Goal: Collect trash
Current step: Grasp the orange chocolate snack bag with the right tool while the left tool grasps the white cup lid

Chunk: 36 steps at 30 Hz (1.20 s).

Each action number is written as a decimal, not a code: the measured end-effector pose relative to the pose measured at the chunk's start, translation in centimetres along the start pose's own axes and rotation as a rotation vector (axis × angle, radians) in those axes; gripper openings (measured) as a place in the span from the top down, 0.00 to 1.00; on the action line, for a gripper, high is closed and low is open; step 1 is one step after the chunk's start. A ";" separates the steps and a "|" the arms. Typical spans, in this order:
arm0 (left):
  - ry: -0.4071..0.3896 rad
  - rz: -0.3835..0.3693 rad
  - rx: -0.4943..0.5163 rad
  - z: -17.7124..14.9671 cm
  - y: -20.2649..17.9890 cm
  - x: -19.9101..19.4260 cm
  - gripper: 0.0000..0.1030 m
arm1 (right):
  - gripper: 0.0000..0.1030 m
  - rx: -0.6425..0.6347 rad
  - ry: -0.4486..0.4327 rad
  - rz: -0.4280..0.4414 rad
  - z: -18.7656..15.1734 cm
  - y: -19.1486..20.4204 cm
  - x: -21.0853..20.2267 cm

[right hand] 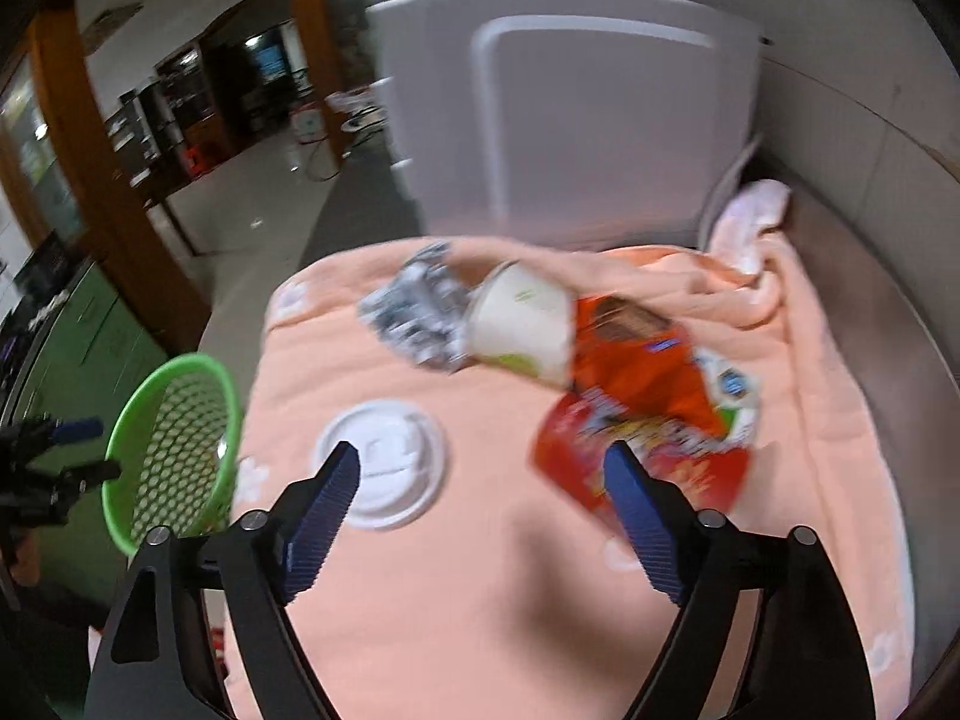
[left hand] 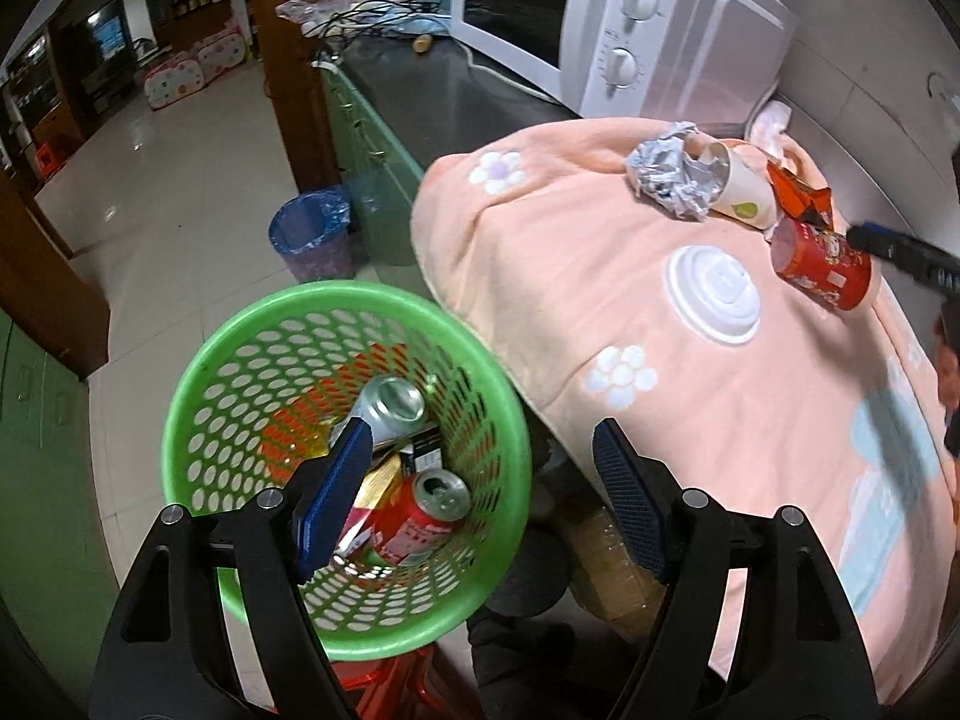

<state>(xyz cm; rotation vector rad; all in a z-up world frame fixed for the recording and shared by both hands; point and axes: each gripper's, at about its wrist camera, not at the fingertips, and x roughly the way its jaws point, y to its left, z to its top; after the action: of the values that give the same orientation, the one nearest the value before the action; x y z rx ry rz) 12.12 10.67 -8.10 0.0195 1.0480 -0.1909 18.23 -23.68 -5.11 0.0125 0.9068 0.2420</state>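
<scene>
Two grippers are in play, both with their jaws spread and nothing between the pads. The left gripper [left hand: 480,480] hangs over the green basket [left hand: 198,360], which sits low beside the near left edge of the counter; its left pad overlaps the basket's inside in the view, its right pad hangs past the rim. Inside the basket lie a silver can [left hand: 393,403], a red can [left hand: 420,519] nearer the camera, and some cartons and wrappers between them, too jumbled to tell apart.

The right gripper [right hand: 480,504] hovers over the peach blanket [right hand: 450,600] that covers the counter. Just beyond its left finger lies a white plastic lid [right hand: 384,468], flat on the blanket. Just beyond its right finger lies a red paper cup [right hand: 660,456] on its side. Farther on, an orange snack bag [right hand: 642,354] touches that cup, a white paper cup [right hand: 522,330] lies tipped on its side to the left of the bag, and a crumpled foil wad [right hand: 414,312] sits against the white cup's left side. This view is blurred, so finer detail is lost.

Beyond the trash stands a white microwave [left hand: 630,30] at the far end of the blanket. On the floor far left of the counter stands a bin with a blue liner [left hand: 312,234]
</scene>
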 end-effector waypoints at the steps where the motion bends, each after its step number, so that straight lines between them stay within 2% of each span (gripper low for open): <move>1: 0.001 -0.004 0.004 0.2 -0.3 0.1 0.27 | 0.15 0.007 -0.002 -0.012 0.5 -0.6 0.2; 12: -0.003 -0.052 0.079 2.6 -4.3 1.2 0.23 | 0.14 0.080 0.070 -0.069 4.0 -4.9 5.2; 14: 0.000 -0.061 0.094 3.0 -5.1 1.6 0.19 | 0.14 0.096 0.092 -0.067 4.1 -5.6 6.3; 20: 0.006 -0.083 0.131 3.9 -7.4 2.5 0.13 | 0.11 0.134 0.137 -0.053 4.0 -6.9 8.5; 26: 0.009 -0.106 0.181 4.9 -9.7 3.7 0.13 | 0.12 0.134 0.134 -0.041 3.9 -7.2 9.2; 30: 0.008 -0.127 0.199 5.6 -10.9 4.6 0.12 | 0.26 0.137 0.126 -0.043 3.9 -7.4 9.0; 34: 0.013 -0.152 0.229 6.4 -12.4 5.8 0.12 | 0.28 0.119 0.122 -0.050 3.7 -7.2 8.5; 36: 0.012 -0.160 0.249 6.6 -13.2 6.3 0.12 | 0.34 0.120 0.113 -0.042 3.6 -7.1 8.2</move>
<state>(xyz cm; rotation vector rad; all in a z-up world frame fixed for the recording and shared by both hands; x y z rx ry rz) 18.64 -3.96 -9.25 0.1623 1.0333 -0.4664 27.35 -28.55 -10.04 0.0915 1.0321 0.1496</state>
